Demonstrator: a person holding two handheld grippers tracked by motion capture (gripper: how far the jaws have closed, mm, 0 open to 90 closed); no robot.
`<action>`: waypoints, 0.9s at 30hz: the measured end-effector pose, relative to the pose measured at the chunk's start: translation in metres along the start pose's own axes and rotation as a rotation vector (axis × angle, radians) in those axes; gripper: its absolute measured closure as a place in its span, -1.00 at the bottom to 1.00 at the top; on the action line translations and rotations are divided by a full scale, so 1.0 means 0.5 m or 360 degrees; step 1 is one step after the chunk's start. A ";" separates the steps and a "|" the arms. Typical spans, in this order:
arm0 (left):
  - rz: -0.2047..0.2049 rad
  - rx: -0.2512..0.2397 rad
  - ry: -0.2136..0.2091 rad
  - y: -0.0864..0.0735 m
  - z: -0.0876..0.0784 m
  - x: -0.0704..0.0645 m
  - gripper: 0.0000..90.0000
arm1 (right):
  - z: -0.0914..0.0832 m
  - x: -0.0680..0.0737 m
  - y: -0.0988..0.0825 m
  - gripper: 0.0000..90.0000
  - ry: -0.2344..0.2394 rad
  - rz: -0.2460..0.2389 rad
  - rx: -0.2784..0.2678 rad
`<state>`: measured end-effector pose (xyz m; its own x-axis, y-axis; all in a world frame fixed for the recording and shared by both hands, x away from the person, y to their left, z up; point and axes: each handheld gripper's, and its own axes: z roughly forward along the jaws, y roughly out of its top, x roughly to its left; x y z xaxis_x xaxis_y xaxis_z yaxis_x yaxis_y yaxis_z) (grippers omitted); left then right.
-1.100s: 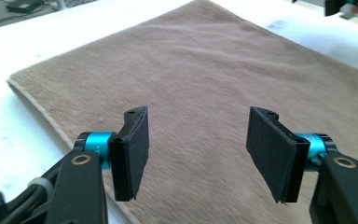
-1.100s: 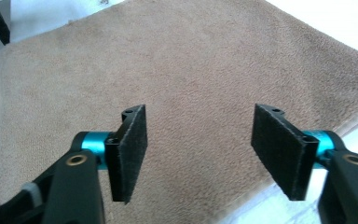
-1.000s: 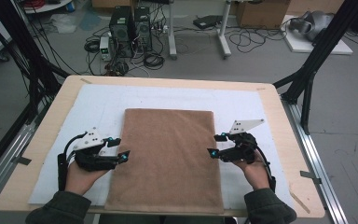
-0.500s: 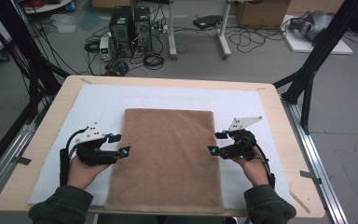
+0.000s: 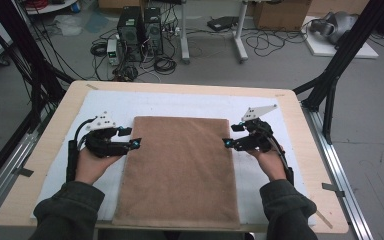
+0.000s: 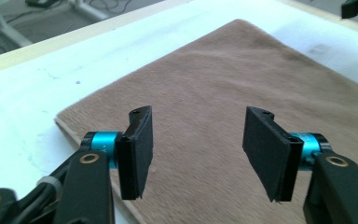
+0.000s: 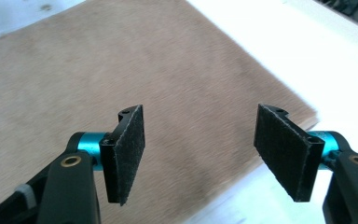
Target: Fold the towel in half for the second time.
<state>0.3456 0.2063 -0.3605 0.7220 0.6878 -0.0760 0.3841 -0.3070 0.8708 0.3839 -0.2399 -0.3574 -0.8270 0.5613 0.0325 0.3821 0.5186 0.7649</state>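
White padding (image 5: 105, 107) is covering a wooden table (image 5: 45, 150), with computer towers (image 5: 140, 25) and cables sitting on the grey floor beyond. A brown towel (image 5: 180, 170) is lying flat in the middle of the padding, its near edge reaching the table's front.

Since a second ago both hands have been sliding forward along the towel's long sides, away from the person. The left gripper (image 5: 136, 144) is now hovering at the left edge; its jaws have just been closing a little, yet they are standing apart with nothing between them, cloth showing below the pads (image 6: 137, 149). The right gripper (image 5: 226, 143) is mirroring it at the right edge, jaws likewise apart and empty.

Judgement: both are lining up to pinch the side edges near the far corners, probably for a fold. No grasp yet.
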 end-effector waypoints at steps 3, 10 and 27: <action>-0.0016 0.0000 0.0049 0.014 0.013 0.022 -0.05 | 0.008 -0.021 0.016 -0.25 -0.0042 0.0014 -0.0004; -0.0161 0.0073 0.0192 -0.014 0.063 0.105 -0.03 | 0.063 -0.073 0.002 -0.26 -0.0092 0.0130 0.0083; -0.0254 0.0362 0.0284 -0.077 0.173 0.145 0.08 | 0.161 -0.121 -0.046 -0.22 -0.0209 0.0241 0.0271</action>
<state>0.4330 0.2111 -0.4414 0.5378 0.8372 -0.0993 0.6176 -0.3111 0.7223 0.4582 -0.2338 -0.4284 -0.6986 0.7140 0.0463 0.5706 0.5170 0.6380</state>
